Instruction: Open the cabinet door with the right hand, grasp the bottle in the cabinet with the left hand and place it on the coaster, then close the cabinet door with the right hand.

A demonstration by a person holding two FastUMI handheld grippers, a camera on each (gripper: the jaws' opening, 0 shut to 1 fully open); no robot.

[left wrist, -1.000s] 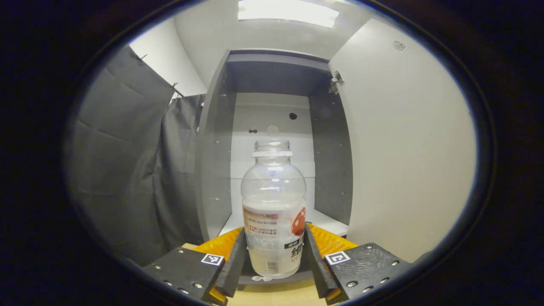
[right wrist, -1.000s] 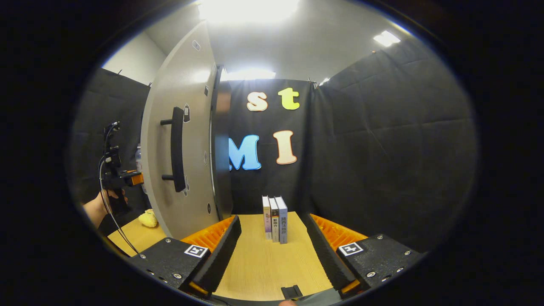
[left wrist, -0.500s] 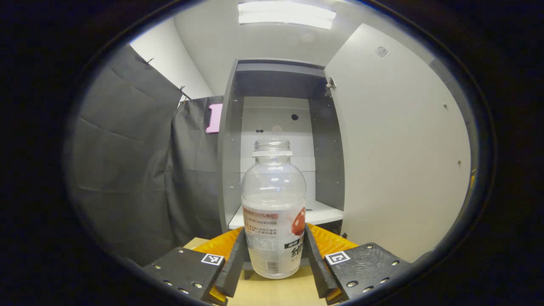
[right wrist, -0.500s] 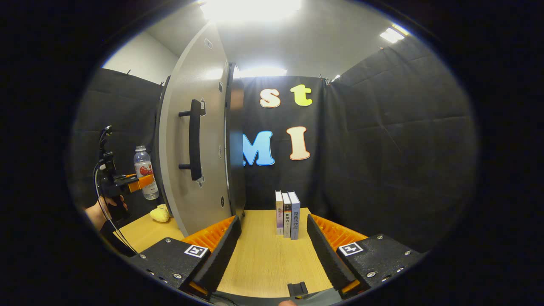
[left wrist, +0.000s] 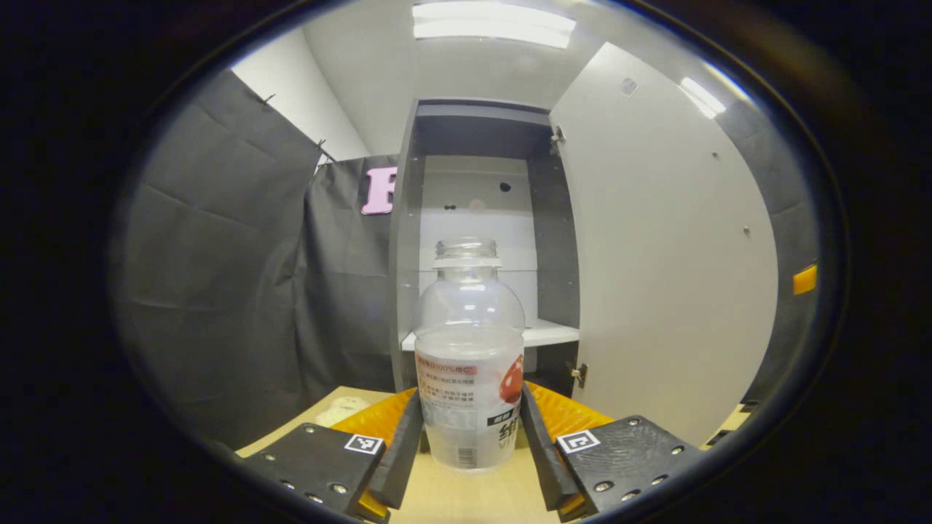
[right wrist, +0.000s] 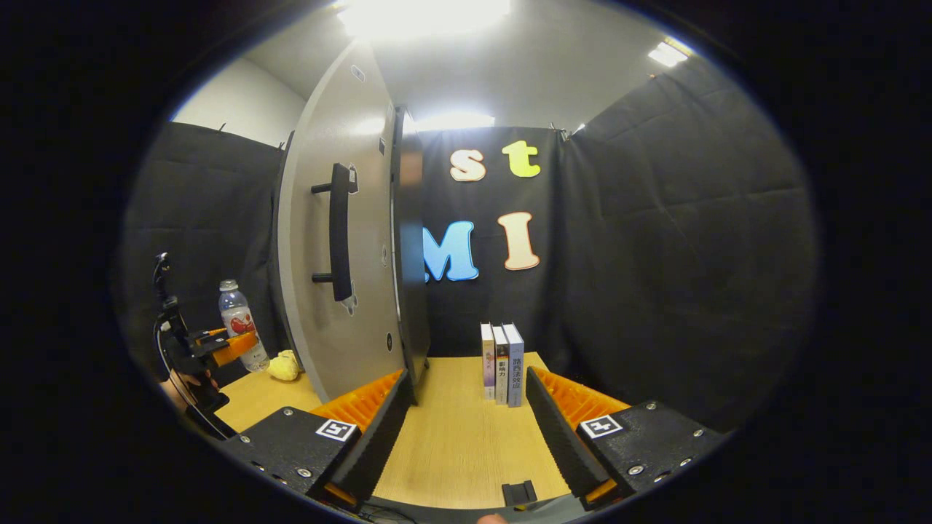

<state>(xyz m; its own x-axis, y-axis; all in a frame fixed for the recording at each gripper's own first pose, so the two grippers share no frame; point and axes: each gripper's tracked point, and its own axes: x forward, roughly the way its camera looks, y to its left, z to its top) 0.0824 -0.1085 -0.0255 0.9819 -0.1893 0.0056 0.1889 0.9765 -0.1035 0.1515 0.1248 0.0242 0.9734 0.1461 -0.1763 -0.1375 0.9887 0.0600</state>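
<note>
The bottle stands upright between the two fingers of the left tongs in the left gripper view; both fingers press on its labelled lower part, so these tongs are holding it. One second ago the cabinet filled the space just behind the bottle; now it is farther back, its shelf sits higher in the picture, and the worktop is visible below the bottle's base. The cabinet door is wide open at the right. I judge that the bottle has left the cabinet and is on its way to the coaster, which I cannot find here.

In the right gripper view the right tongs are wide apart and hold nothing, above the worktop near three books. The door handle is at the left, and beyond it the bottle, lower than before, is in the left tongs beside a yellow toy. Placing comes next, then closing the door.
</note>
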